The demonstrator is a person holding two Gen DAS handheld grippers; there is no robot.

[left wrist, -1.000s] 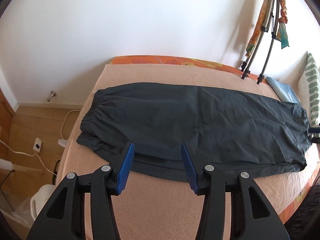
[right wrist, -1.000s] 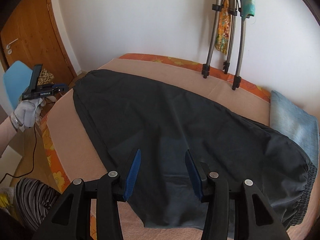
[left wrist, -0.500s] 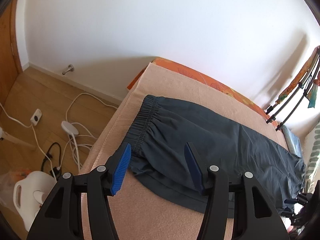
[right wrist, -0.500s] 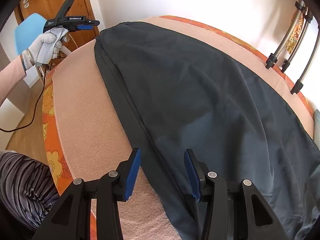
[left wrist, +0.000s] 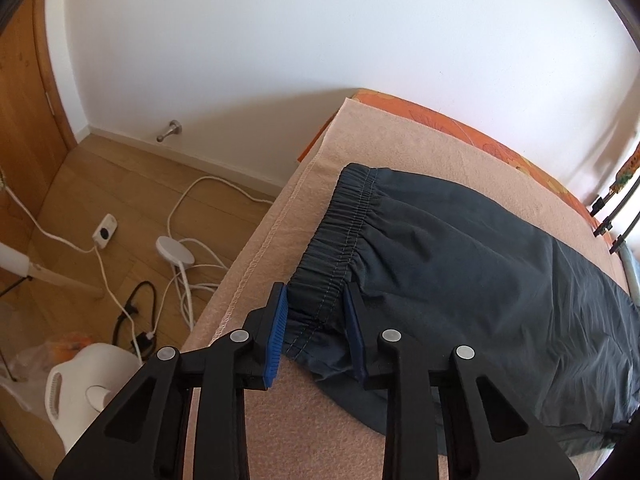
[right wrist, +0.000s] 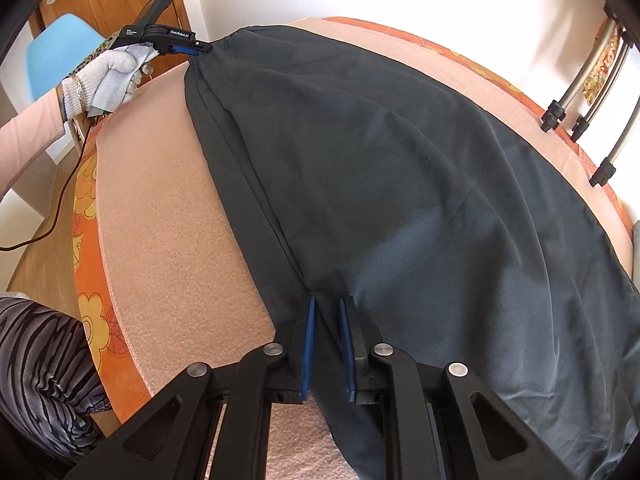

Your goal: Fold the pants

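Dark grey pants (left wrist: 460, 280) lie flat along a bed under a peach blanket (left wrist: 380, 148). My left gripper (left wrist: 314, 291) is at the near corner of the elastic waistband (left wrist: 352, 216). Its jaws are closing, and the bunched waistband sits pinched between the blue pads. In the right wrist view the pants (right wrist: 400, 160) stretch away, and the left gripper (right wrist: 200, 49), held by a gloved hand (right wrist: 108, 76), bites that far corner. My right gripper (right wrist: 327, 302) is shut on a fold at the pants' near edge, further down the leg.
White cables, a socket block (left wrist: 105, 232) and a white jug (left wrist: 80, 384) lie on the wooden floor left of the bed. Tripod legs (right wrist: 580, 112) stand on the bed's far side. A blue chair (right wrist: 44, 64) and the person's striped clothing (right wrist: 36, 360) are at the left.
Both grippers came down onto the pants' near edge and their jaws narrowed onto the fabric. The left one slid along to the waistband corner.
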